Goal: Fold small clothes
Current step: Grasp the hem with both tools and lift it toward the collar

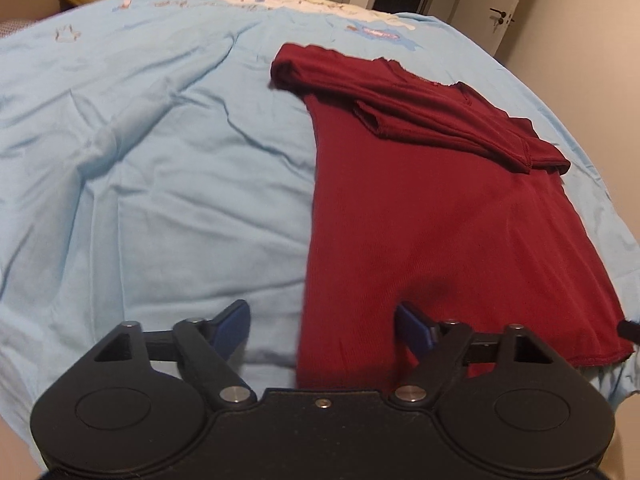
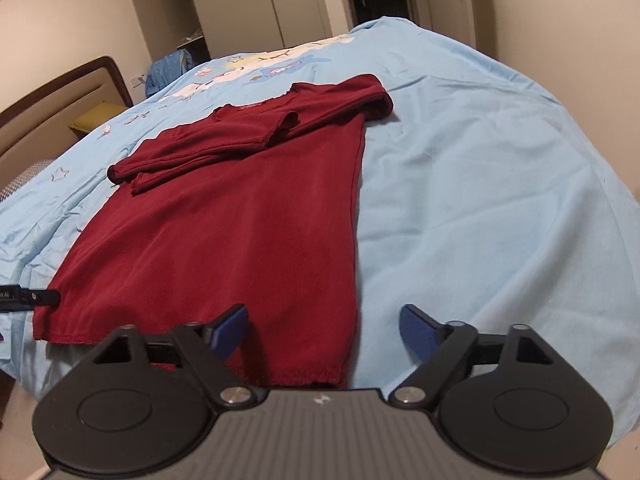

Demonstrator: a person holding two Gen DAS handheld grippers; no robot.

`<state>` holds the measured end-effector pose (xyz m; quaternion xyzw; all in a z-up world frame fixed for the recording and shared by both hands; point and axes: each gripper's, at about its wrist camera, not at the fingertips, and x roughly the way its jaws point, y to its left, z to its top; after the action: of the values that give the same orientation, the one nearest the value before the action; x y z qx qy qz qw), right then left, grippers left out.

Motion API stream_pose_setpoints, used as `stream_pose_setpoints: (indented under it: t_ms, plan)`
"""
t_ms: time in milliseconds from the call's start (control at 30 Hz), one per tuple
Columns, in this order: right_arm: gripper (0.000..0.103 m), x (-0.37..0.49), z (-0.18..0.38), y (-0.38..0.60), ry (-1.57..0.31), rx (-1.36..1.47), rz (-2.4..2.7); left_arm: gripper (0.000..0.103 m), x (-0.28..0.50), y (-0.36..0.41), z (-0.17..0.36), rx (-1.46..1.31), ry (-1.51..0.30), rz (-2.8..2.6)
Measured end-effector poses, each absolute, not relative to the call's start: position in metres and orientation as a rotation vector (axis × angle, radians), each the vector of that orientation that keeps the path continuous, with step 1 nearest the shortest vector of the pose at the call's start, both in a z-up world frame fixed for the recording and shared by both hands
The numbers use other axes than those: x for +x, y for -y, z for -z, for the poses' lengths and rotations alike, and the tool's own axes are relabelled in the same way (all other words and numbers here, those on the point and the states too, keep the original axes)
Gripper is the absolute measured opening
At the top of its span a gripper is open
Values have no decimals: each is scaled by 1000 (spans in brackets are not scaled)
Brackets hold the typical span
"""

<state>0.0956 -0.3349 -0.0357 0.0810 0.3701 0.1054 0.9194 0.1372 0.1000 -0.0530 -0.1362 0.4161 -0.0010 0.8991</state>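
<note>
The dark red shirt is lying flat on the light blue bed sheet, both sleeves already folded across the chest. The left gripper is hovering at the hem's left corner, fingers spread and holding nothing, and the right gripper is doing the same at the right corner.

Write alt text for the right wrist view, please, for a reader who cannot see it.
A dark red knit shirt lies flat on a light blue bedsheet, its sleeves folded across the chest. The open right gripper with blue finger pads hovers at the shirt's near hem corner, holding nothing. Behind the bed stand beige wardrobes.
</note>
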Motion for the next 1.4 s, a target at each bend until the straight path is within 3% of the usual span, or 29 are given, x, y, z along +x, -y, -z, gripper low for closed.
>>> stream_pose_setpoints:
  t_ms: [100,167,233,300,633,800,967,1067,1100,1133,1167,1333,1400]
  plan:
    - [64,92,40,336,-759,221,-205,62,136,-100,59,-337,-890,10]
    - [29,92,43,339,-770,266,-191,42,137,-99,62,-372,-911,31]
    - [13,91,45,344,-779,317,-182,13,137,-97,61,-398,-909,44]
    - [7,88,43,348,-768,347,-184,8,137,-95,58,-408,-899,38]
    - [5,53,0,349,-705,273,-239,5,107,-94,4,-361,-814,34]
    - [6,39,1,339,-739,181,-243,5,92,-95,5,-343,-853,45]
    - [8,44,18,329,-758,102,-250,12,92,-95,24,-356,-895,28]
    - [17,42,19,316,-732,-31,-260,29,91,-92,22,-310,-883,8]
    - [20,39,18,313,-718,-72,-271,39,91,-92,21,-297,-876,5]
    - [33,37,18,309,-706,-113,-282,45,91,-92,20,-290,-867,4]
    - [48,32,18,304,-693,-161,-292,57,89,-93,18,-284,-855,-1]
    - [62,5,20,276,-627,-442,-358,83,83,-87,15,-237,-814,-15]
    - [63,-3,26,262,-614,-565,-376,88,81,-81,14,-203,-794,-13]
